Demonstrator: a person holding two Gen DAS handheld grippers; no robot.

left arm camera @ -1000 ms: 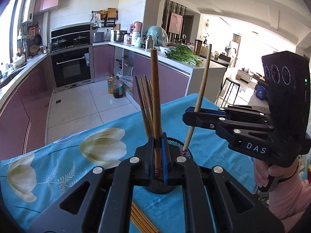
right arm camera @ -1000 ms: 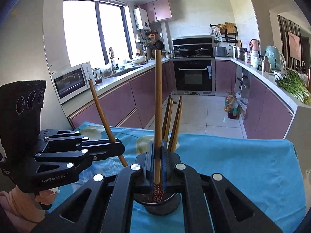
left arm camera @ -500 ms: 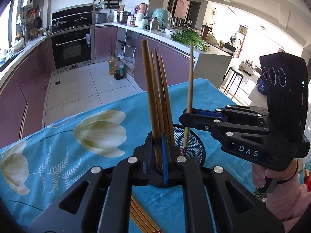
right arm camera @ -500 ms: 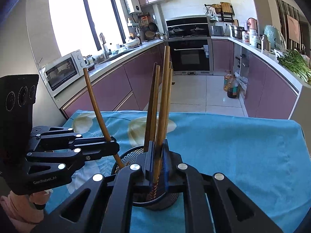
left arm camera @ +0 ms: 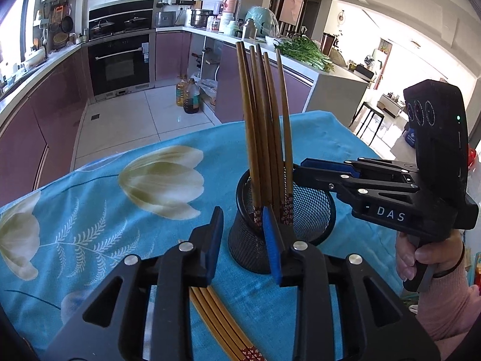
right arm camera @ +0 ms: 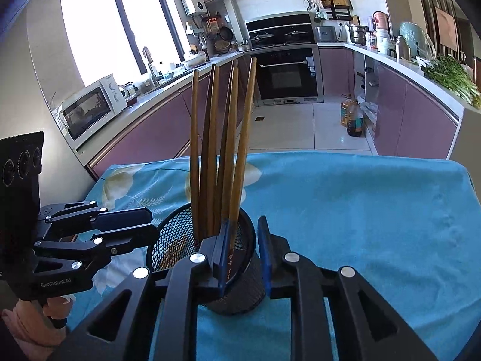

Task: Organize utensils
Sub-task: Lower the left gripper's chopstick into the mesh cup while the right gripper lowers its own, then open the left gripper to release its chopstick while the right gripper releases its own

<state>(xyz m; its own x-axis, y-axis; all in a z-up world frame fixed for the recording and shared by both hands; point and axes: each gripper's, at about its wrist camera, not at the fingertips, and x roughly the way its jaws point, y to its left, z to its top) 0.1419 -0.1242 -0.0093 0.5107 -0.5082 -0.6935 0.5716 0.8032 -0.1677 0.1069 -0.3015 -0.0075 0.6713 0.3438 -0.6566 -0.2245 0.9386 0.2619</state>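
Chopsticks [left arm camera: 264,126] are standing in the mesh holder [left arm camera: 312,210] — both grippers, left gripper [left arm camera: 245,246] and right gripper [right arm camera: 242,252], are opening, empty; withdrawing straight back is looking safest — avoiding the rim.

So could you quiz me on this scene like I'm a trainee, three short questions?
1. True or false: the chopsticks standing in the mesh cup are still clamped by a gripper.
2. Where do more chopsticks lie? A on the floor; B on the blue cloth under the left gripper; C on the counter.
3. How many chopsticks stand in the cup?

Key: 1 false, the jaws of both the left and the right gripper are opening; 2 B; 3 five.
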